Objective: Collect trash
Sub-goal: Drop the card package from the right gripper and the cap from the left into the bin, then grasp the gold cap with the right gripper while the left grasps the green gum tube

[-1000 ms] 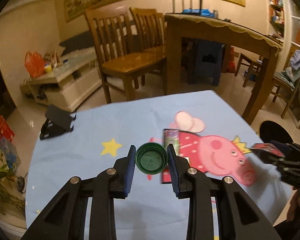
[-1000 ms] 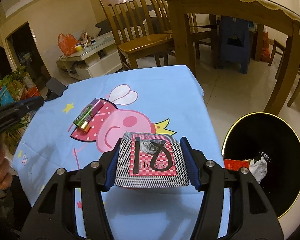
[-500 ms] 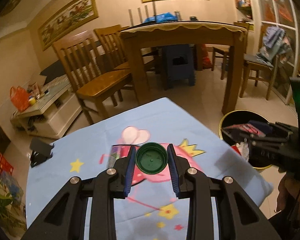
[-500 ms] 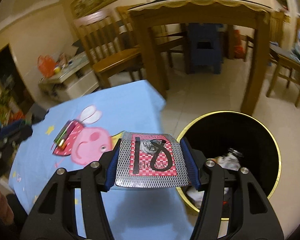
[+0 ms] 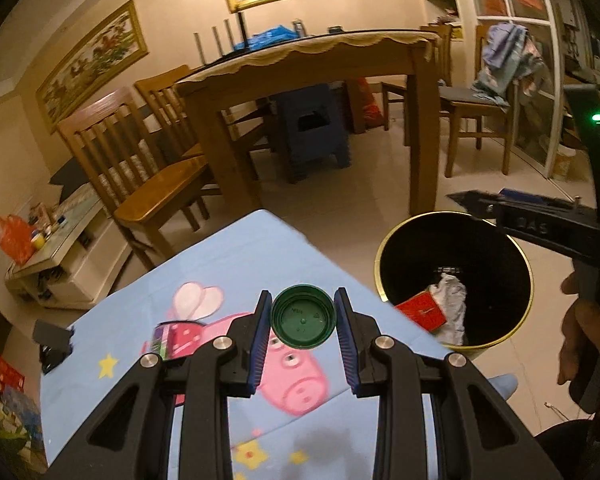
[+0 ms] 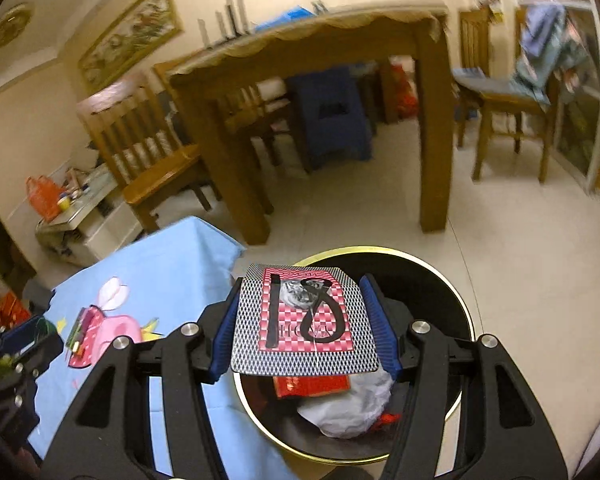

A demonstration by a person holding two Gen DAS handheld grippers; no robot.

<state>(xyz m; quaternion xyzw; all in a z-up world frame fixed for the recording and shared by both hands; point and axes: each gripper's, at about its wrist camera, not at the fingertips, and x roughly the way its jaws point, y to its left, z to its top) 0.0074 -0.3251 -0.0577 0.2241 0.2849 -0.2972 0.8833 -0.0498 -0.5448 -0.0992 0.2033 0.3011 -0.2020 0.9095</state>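
Two pieces are in hand. Centre over the black bin [image 6: 440,280] beside the bench [image 5: 228,256] before letting go — your right claw [image 6: 304,320] pinches the patterned card [image 6: 305,320] above it; your left claw [image 5: 303,318] clamps the green cap [image 5: 303,317] — over the bench edge.

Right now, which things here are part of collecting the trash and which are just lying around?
Part of the job:
green bottle cap in the left gripper
playing card in the right gripper
trash bin
wrapper on the tablecloth

Just lying around:
wooden chairs
dining table
blue stool
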